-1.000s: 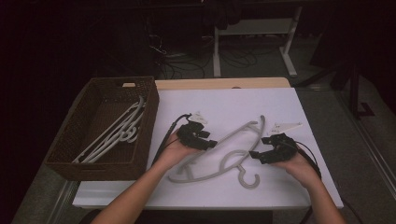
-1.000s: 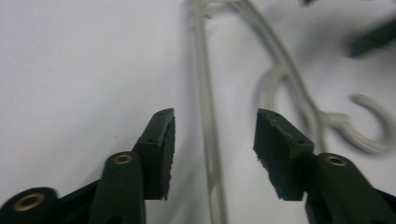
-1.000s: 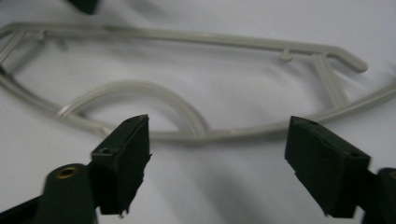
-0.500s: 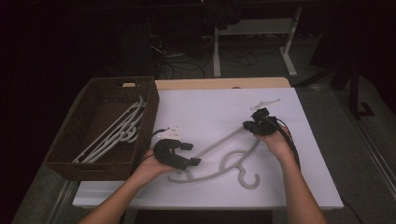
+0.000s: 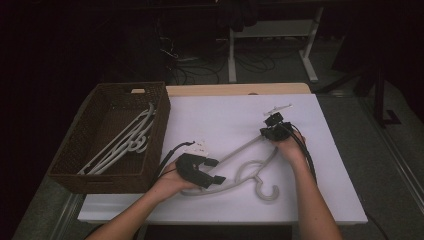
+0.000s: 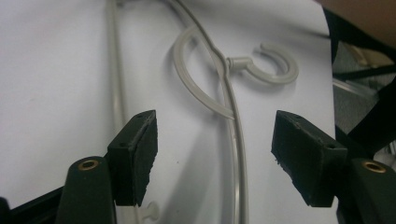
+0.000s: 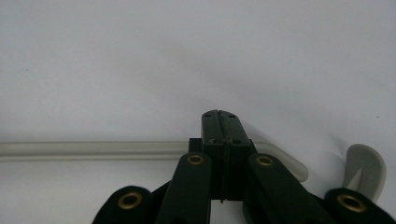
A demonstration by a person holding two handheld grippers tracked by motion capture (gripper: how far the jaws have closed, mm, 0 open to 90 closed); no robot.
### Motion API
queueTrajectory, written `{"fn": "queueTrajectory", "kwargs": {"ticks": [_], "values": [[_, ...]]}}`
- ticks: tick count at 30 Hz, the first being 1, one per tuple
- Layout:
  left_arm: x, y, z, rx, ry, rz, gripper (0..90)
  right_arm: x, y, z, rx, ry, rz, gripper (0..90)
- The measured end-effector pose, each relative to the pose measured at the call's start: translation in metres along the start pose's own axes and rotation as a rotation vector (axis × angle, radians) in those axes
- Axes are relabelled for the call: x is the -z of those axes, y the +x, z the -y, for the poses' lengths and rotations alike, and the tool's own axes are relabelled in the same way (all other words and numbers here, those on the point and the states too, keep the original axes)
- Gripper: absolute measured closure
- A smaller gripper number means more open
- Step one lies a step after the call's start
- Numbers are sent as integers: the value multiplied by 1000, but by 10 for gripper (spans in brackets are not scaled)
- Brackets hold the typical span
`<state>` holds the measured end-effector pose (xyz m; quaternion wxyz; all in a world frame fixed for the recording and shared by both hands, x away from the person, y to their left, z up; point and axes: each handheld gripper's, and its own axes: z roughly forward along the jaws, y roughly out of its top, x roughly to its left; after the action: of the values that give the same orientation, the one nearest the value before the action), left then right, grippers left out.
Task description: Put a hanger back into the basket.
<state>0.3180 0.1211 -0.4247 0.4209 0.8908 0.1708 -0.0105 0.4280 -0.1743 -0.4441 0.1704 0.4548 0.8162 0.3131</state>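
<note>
A grey plastic hanger lies flat on the white table top, its hook toward the near edge. My left gripper is open low over the near-left arm of the hanger. In the left gripper view the hanger's arm runs between the pads untouched, and the jaws have just been closing a little. My right gripper is at the hanger's far end. In the right gripper view its jaws are pressed together, and the hanger's bar passes beneath them.
A brown wicker basket stands at the table's left edge with several pale hangers inside. A small pale piece lies on the table beyond the right gripper. Both forearms come in from the near edge.
My right gripper moved from beside the hook to the hanger's far end and shut its jaws. My left gripper slid toward the near left along the hanger.
</note>
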Motion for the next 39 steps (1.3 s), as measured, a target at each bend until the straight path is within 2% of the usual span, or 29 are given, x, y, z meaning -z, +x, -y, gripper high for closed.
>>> {"fn": "queueTrajectory", "kwargs": {"ticks": [3, 5, 8, 12, 15, 18, 20, 24, 29, 30, 31, 32, 33, 35, 39], "values": [[-11, -2, -2, -21, 43, 15, 362, -3, 1, -2, 7, 17, 6, 894], [-19, -6, -3, -50, 86, 26, 390, -5, 3, -4, 23, 32, 17, 894], [-26, -9, -4, -74, 126, 44, 450, -6, 3, -4, 17, 36, 17, 895], [-36, -15, -8, -134, 174, 35, 533, -6, 2, -4, 14, 37, 6, 895], [-42, -16, -9, -145, 200, 32, 583, -7, 2, -4, 16, 40, 7, 896], [-46, -16, -11, -138, 217, 39, 640, -8, 2, -4, 25, 45, 10, 896], [-48, -16, -12, -133, 233, 26, 665, -8, 2, -5, 26, 46, 8, 896], [-52, -17, -13, -138, 252, 15, 773, -8, 2, -4, 29, 45, 8, 896], [-54, -15, -14, -73, 263, 26, 792, -5, 0, -4, 14, 36, -4, 894], [-53, -14, -15, -63, 267, -2, 797, -4, 0, -5, 10, 32, -9, 878], [-53, -13, -14, -66, 272, -30, 810, -1, -1, -6, -3, 25, -33, 806], [-53, -11, -14, -60, 269, -30, 815, 2, -2, -7, -9, 22, -46, 800], [-52, -8, -13, -37, 259, -11, 815, 6, -3, -8, -11, 6, -62, 789], [-50, -6, -14, -25, 248, -28, 816, 15, -4, -11, -27, -37, -100, 764], [-42, -1, -15, -9, 217, -42, 817, 31, -5, -16, -10, -77, -109, 640]]}}
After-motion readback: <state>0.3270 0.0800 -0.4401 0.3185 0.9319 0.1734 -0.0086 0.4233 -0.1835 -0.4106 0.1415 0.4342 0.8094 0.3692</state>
